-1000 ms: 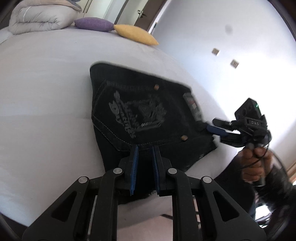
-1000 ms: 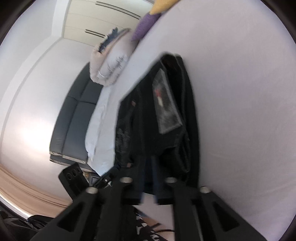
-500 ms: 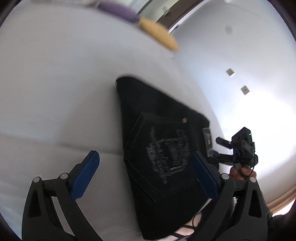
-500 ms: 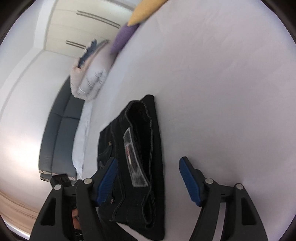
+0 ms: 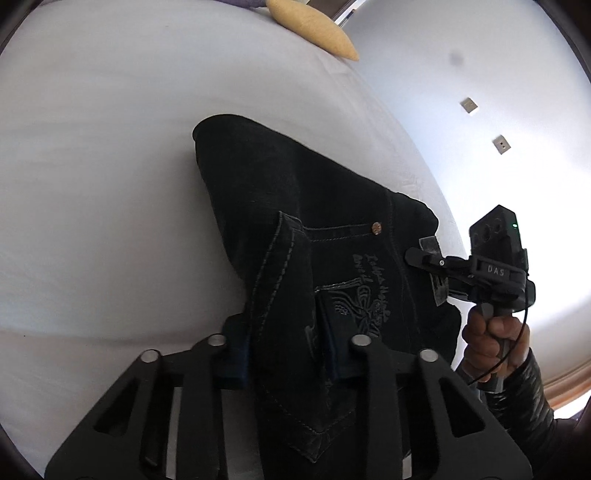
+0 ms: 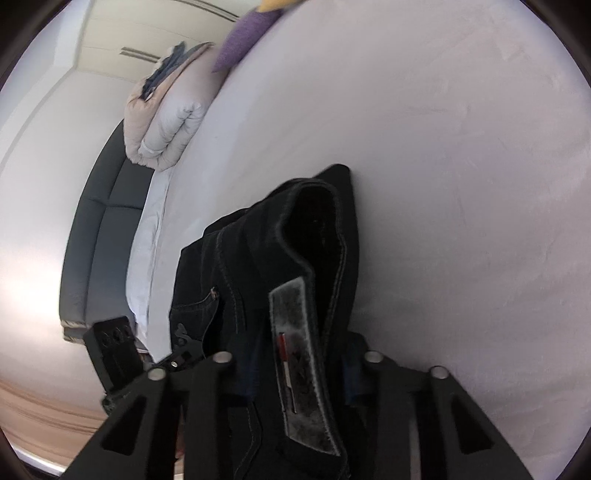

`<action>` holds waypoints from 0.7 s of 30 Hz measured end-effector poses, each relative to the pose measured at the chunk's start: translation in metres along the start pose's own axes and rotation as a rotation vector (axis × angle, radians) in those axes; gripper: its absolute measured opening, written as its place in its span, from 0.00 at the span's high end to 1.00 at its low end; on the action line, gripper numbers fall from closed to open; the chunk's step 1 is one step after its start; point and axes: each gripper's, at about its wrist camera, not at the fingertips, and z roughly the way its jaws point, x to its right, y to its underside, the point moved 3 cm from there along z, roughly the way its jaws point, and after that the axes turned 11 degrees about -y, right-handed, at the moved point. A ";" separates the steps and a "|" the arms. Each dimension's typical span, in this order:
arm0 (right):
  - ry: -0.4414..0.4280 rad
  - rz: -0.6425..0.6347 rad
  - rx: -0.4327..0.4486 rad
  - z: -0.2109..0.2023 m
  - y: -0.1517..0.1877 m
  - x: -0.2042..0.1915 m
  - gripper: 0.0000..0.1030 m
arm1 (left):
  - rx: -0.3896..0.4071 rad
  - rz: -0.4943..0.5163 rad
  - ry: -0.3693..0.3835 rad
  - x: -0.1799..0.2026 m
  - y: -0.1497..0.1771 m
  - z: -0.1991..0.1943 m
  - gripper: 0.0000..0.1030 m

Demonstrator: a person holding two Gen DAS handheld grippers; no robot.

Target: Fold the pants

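Observation:
Dark denim pants (image 5: 295, 192) lie folded on a white bed (image 5: 92, 166), back pocket with embroidery facing up. My left gripper (image 5: 280, 317) has its jaws closing, and the pocket-side edge of the pants is bunched between the blue pads. My right gripper (image 6: 299, 362) is closing too, with the waistband and its grey label (image 6: 295, 350) pinched between its pads. In the left wrist view the right gripper (image 5: 424, 256) reaches onto the waistband from the right, held by a hand (image 5: 491, 339). The pants (image 6: 258, 251) rise in a loose fold ahead of the right gripper.
A yellow pillow (image 5: 314, 29) and a purple pillow (image 6: 243, 40) lie at the far end of the bed. A folded pale duvet (image 6: 166, 118) sits beside them. A dark sofa (image 6: 99, 240) stands past the bed's edge, above a wooden floor (image 6: 37, 413).
Both grippers held the near edge, opened wide half a second ago, then shifted along the pants and closed on the fabric again. The pants now bunch up between the pads.

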 end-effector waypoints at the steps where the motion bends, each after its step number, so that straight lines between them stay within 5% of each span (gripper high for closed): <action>1: 0.000 -0.015 0.007 -0.002 -0.001 -0.005 0.79 | 0.005 0.007 -0.011 0.004 -0.002 -0.003 0.80; 11: -0.059 -0.131 0.113 -0.056 -0.046 -0.054 0.82 | 0.147 0.099 0.033 0.051 -0.065 -0.043 0.83; 21: 0.005 -0.084 0.140 -0.056 -0.123 -0.003 0.82 | 0.108 0.102 0.012 0.052 -0.134 0.029 0.83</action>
